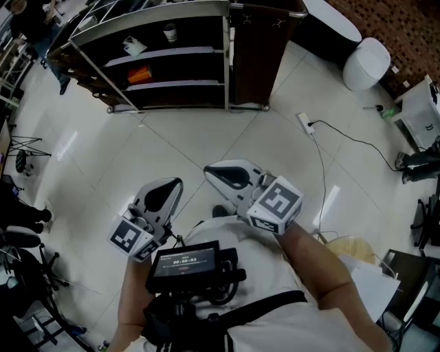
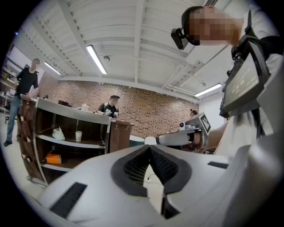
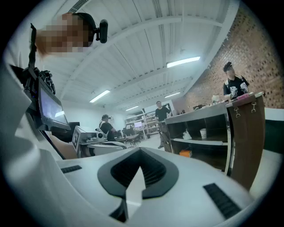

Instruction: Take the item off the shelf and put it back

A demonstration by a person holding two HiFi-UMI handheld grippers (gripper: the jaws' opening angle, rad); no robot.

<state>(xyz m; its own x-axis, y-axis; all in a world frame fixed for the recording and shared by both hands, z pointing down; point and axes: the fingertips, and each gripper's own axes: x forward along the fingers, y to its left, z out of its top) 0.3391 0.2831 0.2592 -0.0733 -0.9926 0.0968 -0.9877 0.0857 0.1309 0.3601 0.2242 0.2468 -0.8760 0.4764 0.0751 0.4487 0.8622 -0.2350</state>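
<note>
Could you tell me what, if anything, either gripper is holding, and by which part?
Nothing is held: the left gripper and right gripper are both shut on nothing, well short of the shelf.

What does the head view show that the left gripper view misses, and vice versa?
Only the head view: the marker cube of the left gripper and the lit screen on the person's chest. Only the left gripper view: the ceiling with its tube lights and the camera on the person's head. Both: the shelf with its paper cup and orange box.
</note>
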